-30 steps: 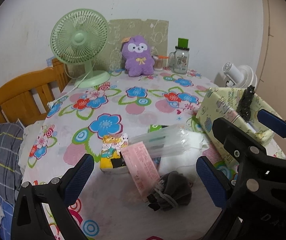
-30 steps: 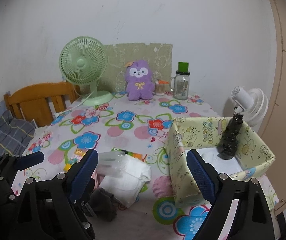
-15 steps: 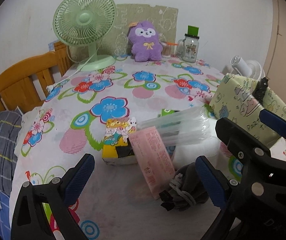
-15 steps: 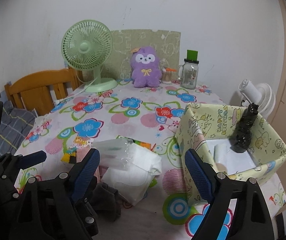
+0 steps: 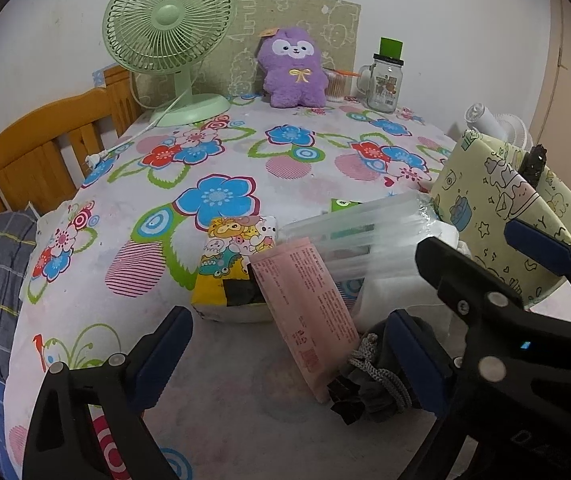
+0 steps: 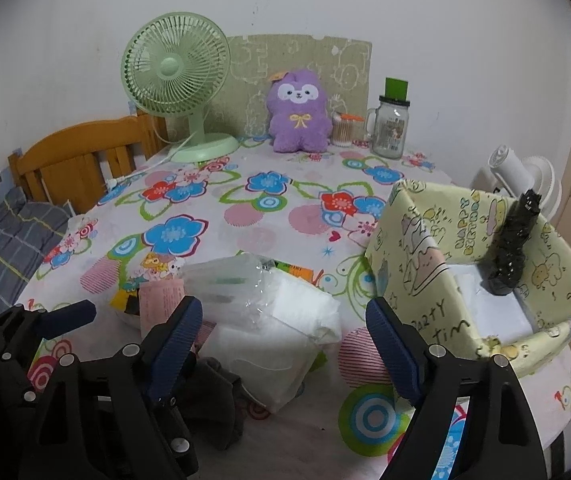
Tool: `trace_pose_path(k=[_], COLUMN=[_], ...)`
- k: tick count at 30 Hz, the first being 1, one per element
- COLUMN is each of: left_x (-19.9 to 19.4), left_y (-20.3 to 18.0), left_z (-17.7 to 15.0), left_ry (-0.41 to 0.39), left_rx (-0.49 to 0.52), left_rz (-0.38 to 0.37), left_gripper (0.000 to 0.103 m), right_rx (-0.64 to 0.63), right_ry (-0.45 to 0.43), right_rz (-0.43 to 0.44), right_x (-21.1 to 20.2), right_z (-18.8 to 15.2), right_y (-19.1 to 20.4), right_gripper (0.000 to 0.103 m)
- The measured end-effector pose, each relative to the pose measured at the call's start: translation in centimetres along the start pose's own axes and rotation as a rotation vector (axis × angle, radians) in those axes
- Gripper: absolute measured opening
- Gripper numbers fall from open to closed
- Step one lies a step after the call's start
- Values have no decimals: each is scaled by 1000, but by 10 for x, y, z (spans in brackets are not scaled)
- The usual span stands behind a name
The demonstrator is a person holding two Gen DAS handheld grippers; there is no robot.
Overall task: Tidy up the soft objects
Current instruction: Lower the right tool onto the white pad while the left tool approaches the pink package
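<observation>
While both grippers hang unclenched, the right gripper (image 6: 281, 344) closing over the squashy white packet (image 6: 273, 344) near the table's (image 6: 285, 216) front edge, grip its middle; left gripper (image 5: 285, 356) holds nothing.

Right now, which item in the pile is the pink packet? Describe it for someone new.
Start at the yellow cartoon box on the table's right edge; the pile lies just left of it. The pink packet leans at the pile's front, flat and printed with small text, between the cartoon-print pack and the dark drawstring pouch.
</observation>
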State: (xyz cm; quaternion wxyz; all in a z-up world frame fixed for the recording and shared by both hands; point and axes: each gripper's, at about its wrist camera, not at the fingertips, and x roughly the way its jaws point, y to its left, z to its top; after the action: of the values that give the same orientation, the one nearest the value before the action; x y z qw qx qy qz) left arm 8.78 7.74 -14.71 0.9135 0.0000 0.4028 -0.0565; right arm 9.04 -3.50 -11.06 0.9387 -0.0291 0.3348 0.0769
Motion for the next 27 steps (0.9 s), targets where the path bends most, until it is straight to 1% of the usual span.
trace_pose_path(k=[5, 8, 13, 17, 20, 23, 25, 27], left_x=[6, 9, 12, 13, 14, 13, 13, 12], left_y=[1, 0, -4, -5, -6, -6, -7, -8], left_z=[-2, -3, -5, -6, -6, -7, -7, -7], left_ry=[14, 19, 17, 9, 4, 4, 2, 1], left_rx=[-16, -26, -18, -11, -7, -12, -7, -1], left_rz=[-10, -16, -17, -17, -34, -63, -80, -106], left_gripper=[99, 99, 99, 99, 93, 84, 75, 68], right_rx=[-4, 5, 26, 29, 31, 47, 52, 55], right_ry=[25, 61, 106, 116, 128, 145, 149, 152], right_rz=[6, 28, 45, 42, 37, 40, 39, 38], right_x=[9, 16, 28, 34, 38, 44, 47, 50], right_z=[-1, -2, -4, -6, -8, -8, -8, -8], right_y=[2, 3, 4, 5, 5, 4, 3, 3], right_gripper=[86, 86, 86, 86, 87, 86, 87, 87])
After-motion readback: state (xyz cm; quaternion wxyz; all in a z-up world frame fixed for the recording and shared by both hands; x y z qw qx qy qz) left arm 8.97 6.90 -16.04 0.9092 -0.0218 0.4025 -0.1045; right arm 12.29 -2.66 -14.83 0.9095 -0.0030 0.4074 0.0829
